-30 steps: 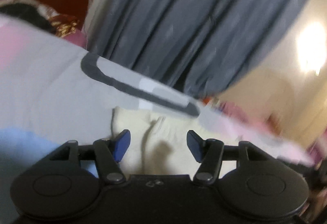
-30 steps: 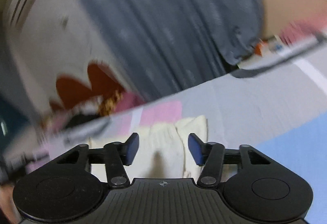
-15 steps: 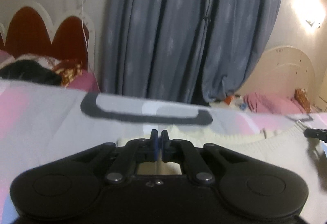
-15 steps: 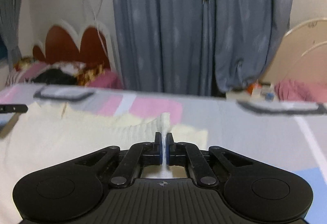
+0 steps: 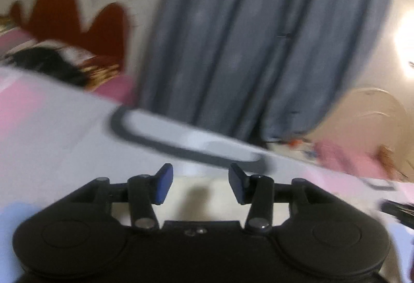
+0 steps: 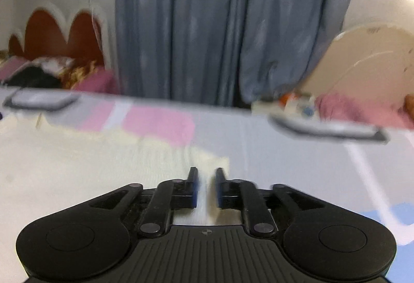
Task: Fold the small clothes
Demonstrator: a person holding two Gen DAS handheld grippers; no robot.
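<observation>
Your cream knit garment (image 6: 85,166) lies flat on the patterned bed cover (image 6: 297,166). Your left gripper (image 5: 199,186) has just opened, cloth below, nothing held. Your right gripper (image 6: 206,186) has just parted narrowly, its fingers astride the garment's edge.

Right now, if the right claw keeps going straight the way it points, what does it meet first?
Probably the cream garment: its edge lies just ahead of the right claw, with the bed cover beyond. Blur leaves depth unclear.
</observation>
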